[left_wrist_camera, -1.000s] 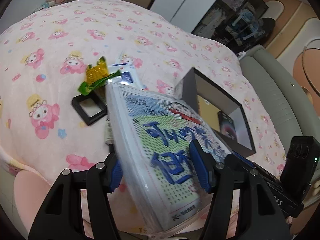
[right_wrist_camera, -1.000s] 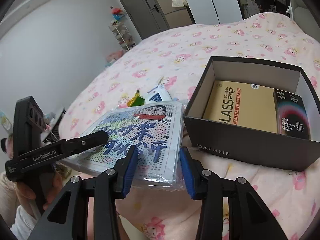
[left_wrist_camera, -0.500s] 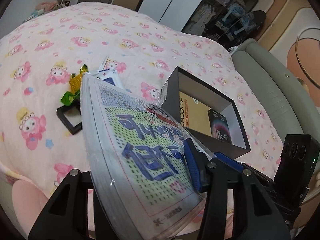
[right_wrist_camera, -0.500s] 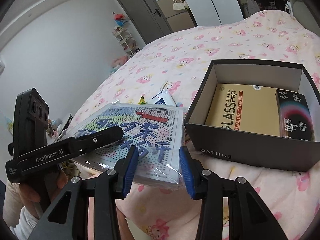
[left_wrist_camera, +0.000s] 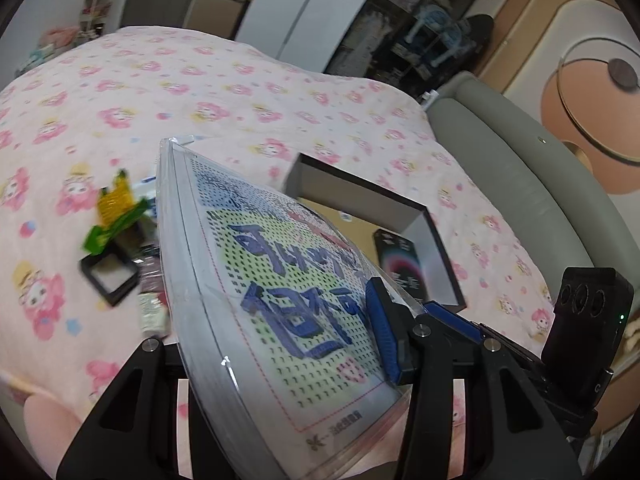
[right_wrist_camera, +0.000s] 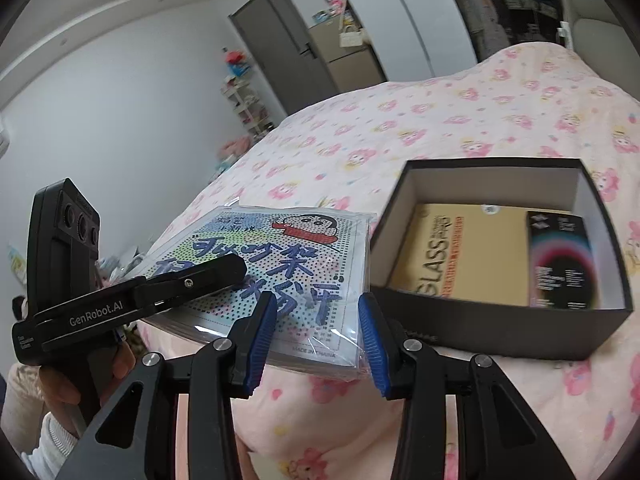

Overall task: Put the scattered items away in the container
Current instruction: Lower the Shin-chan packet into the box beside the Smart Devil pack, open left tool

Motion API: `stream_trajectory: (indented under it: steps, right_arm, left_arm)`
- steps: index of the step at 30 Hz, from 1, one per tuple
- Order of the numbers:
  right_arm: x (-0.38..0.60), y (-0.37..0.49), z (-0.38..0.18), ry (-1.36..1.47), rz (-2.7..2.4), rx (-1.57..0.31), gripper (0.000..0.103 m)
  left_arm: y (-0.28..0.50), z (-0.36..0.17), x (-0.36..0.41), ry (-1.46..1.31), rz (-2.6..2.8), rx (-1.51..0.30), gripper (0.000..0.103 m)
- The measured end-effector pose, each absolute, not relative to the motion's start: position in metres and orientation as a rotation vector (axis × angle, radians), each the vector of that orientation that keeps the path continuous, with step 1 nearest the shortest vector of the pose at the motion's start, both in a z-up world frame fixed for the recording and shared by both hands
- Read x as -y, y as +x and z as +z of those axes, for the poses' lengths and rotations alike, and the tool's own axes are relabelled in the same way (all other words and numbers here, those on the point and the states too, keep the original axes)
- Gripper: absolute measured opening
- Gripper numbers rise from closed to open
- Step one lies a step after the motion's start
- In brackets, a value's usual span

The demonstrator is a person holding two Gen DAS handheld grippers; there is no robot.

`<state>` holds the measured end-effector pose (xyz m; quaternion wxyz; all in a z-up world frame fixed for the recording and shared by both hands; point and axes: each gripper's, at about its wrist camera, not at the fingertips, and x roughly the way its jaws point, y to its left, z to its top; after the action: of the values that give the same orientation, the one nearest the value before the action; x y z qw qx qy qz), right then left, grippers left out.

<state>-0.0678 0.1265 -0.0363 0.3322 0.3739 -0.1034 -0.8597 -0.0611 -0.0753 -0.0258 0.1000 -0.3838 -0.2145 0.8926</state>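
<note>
The left gripper (right_wrist_camera: 192,280) clamped the flat plastic-wrapped cartoon bead kit (right_wrist_camera: 280,276), holding it above the pink patterned bedspread (right_wrist_camera: 460,120), just left of the open black cardboard box (right_wrist_camera: 500,332). The right gripper (right_wrist_camera: 316,336) hung with its blue pads (right_wrist_camera: 260,332) apart, empty, just in front of the kit.

The open shoebox (right_wrist_camera: 500,320) sits on the bed (right_wrist_camera: 440,120), with a screen-protector package (right_wrist_camera: 460,256) lying flat inside and a smaller phone-accessory box (right_wrist_camera: 560,264) along its right side. Just left of the shoebox, the wrapped bead-art kit (right_wrist_camera: 280,264) is lifted off the blanket, clamped in the left gripper (right_wrist_camera: 224,276); the right gripper (right_wrist_camera: 316,340) brackets its near edge. Beyond the kit's left side lie a snack wrapper (left_wrist_camera: 114,216), a small square frame (left_wrist_camera: 110,280) and some packets, close together.
</note>
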Motion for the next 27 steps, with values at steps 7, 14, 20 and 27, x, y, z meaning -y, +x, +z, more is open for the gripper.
stream_trajectory:
  steps: [7, 14, 20, 27]
  right_arm:
    - [-0.173, -0.101, -0.040, 1.020, -2.330, 0.285, 0.038]
    - [-0.198, -0.149, -0.062, 1.079, -2.310, 0.239, 0.038]
    - [-0.202, -0.185, -0.081, 1.107, -2.214, 0.266, 0.034]
    - [-0.201, -0.203, -0.102, 1.191, -2.259, 0.214, 0.034]
  left_arm:
    - [-0.120, -0.043, 0.031, -1.182, 2.524, 0.612, 0.047]
    - [-0.174, -0.070, -0.001, -1.305, 2.469, 0.558, 0.047]
    - [-0.203, -0.094, -0.021, -1.406, 2.421, 0.494, 0.043]
    - [-0.217, -0.116, -0.028, -1.538, 2.459, 0.419, 0.042]
